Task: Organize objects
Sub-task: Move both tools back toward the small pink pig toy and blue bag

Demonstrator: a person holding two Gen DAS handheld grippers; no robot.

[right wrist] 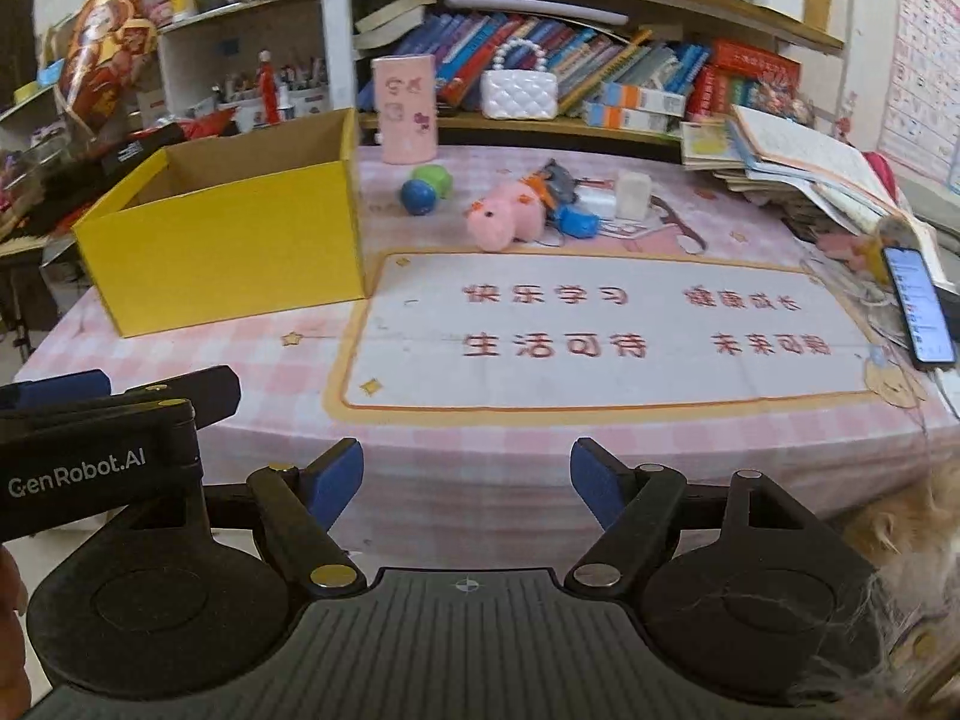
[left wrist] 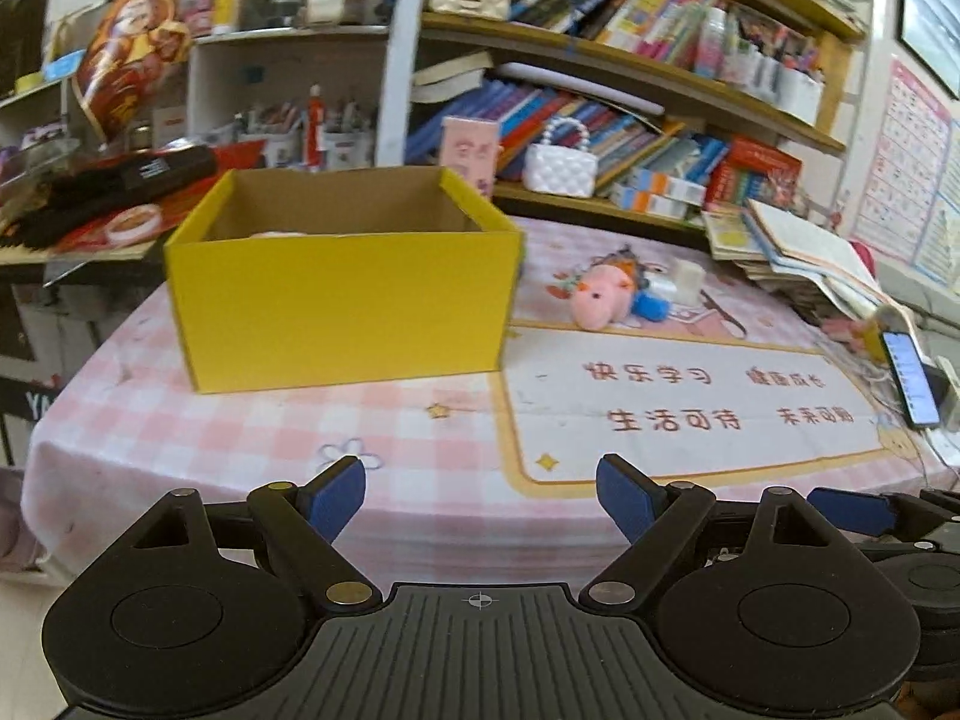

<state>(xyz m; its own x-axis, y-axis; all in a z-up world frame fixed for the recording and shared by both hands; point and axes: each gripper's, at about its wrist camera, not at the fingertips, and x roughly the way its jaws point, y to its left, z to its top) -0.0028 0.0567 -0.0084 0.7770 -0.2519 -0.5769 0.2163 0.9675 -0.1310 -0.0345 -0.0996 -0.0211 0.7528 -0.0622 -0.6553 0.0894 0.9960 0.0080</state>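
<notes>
Hovering over the near edge of a pink checked tablecloth (right wrist: 420,420), the left gripper (left wrist: 480,498) and right gripper (right wrist: 467,483) both have fingers spread wide, holding nothing. An open yellow box (right wrist: 240,246) stands at left; a pink plush pig (right wrist: 501,222) lies well beyond, beside blue and green balls (right wrist: 423,189).

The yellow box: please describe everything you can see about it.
The yellow box is an open, lidless rectangular carton, apparently cardboard, yellow outside and plain brown inside. It stands upright on the pink checked tablecloth, at the table's left part. Something pale shows inside in the left wrist view; what it is cannot be told. Neither gripper touches it.
</notes>
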